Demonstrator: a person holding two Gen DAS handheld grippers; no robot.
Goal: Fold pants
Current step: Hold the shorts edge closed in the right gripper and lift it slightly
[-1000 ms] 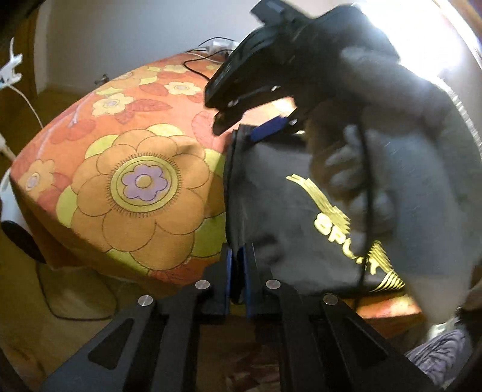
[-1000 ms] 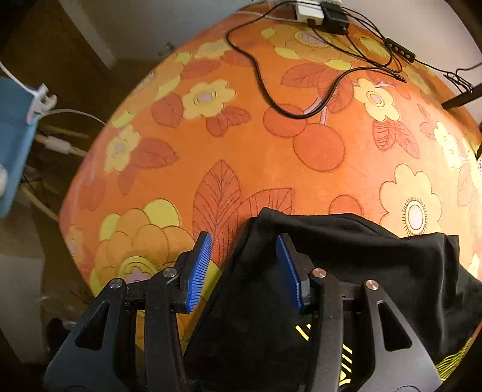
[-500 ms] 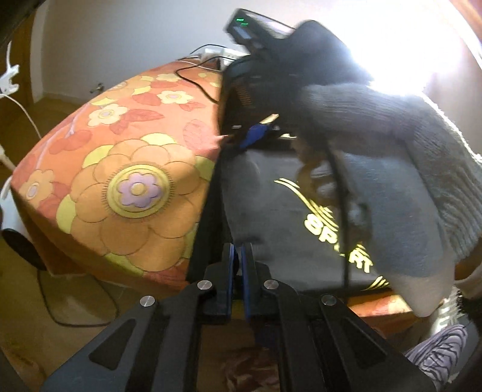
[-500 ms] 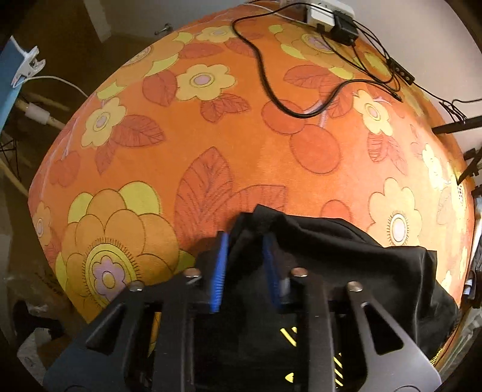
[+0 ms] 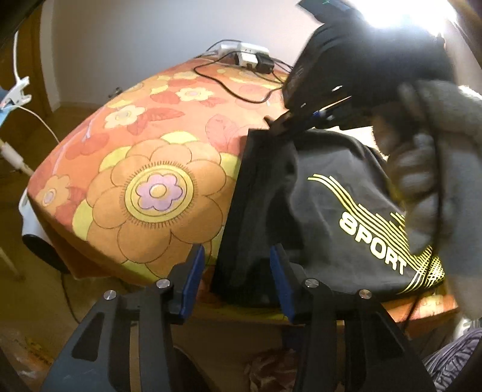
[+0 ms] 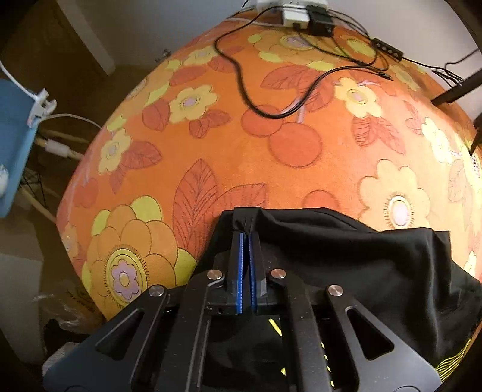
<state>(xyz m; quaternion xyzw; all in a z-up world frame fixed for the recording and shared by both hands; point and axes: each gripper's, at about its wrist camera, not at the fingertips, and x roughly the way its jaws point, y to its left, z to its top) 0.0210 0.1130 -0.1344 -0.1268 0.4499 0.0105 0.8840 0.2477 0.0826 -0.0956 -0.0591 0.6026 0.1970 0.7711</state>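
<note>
Black pants (image 5: 316, 211) with a yellow SPORT print lie folded on the near right part of a table under an orange flowered cloth (image 5: 150, 187). My left gripper (image 5: 235, 265) sits at the table's near edge, its jaws opening. The pants' near left corner hangs between the blue pads, unpinched. My right gripper (image 6: 247, 238) is shut on the pants' (image 6: 346, 256) far left corner, bunching the fabric at its tips. In the left wrist view, that right gripper (image 5: 283, 123) sits over the far corner, held by a hand in a grey glove (image 5: 436, 169).
Black cables (image 6: 241, 78) loop across the far part of the flowered cloth (image 6: 271, 144), from a white power strip (image 6: 301, 12) at the back edge. A blue object with a white clip (image 6: 12, 144) stands left of the table. Bare floor lies below the near edge.
My left gripper's jaws have come apart off the near corner of the pants. My right gripper's jaws have shut on the far corner and pulled the fabric into a pinch.
</note>
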